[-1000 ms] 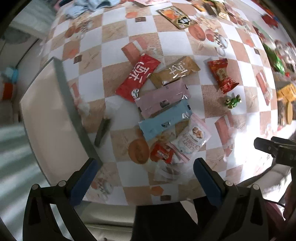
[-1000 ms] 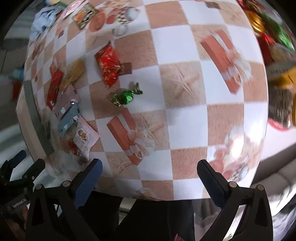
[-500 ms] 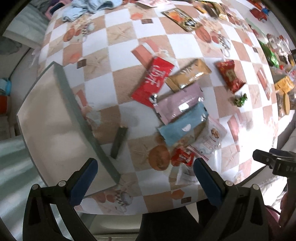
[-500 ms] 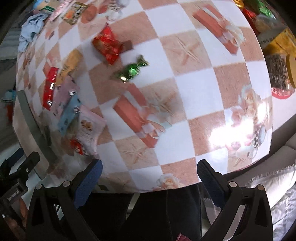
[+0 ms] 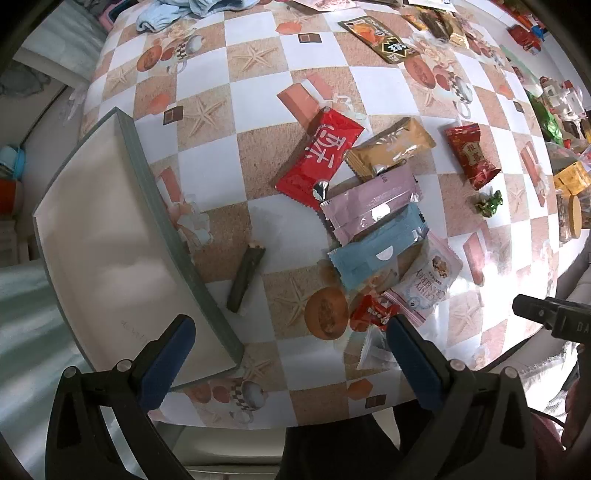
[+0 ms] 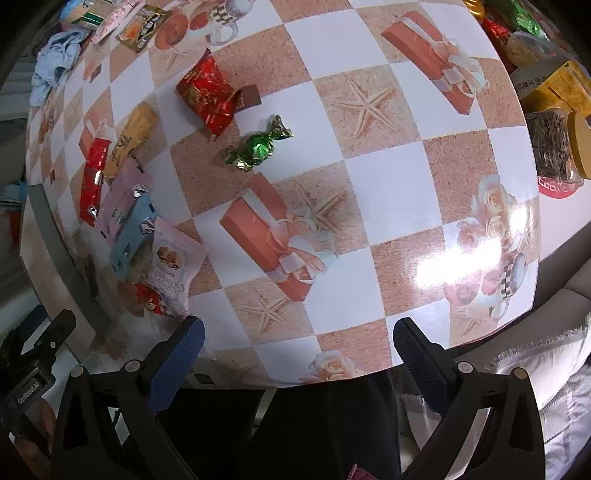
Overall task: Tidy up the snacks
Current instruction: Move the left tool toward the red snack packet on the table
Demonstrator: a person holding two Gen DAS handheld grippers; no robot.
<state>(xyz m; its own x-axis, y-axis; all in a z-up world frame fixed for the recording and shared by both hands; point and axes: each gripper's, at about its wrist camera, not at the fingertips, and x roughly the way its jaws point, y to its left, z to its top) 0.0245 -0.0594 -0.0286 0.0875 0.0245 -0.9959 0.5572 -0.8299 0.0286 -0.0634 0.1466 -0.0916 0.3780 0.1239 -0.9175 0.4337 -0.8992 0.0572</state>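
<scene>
Both grippers, left (image 5: 286,334) and right (image 6: 295,341), are held spread and empty, and the snacks (image 5: 376,218) are found ahead-right of the left one, long axes slanted.

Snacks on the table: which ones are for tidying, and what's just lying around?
For the job:
red packet
gold packet
pink packet
blue packet
green candy
tray

Just lying about:
blue cloth
jar
printed gift boxes on the tablecloth
</scene>
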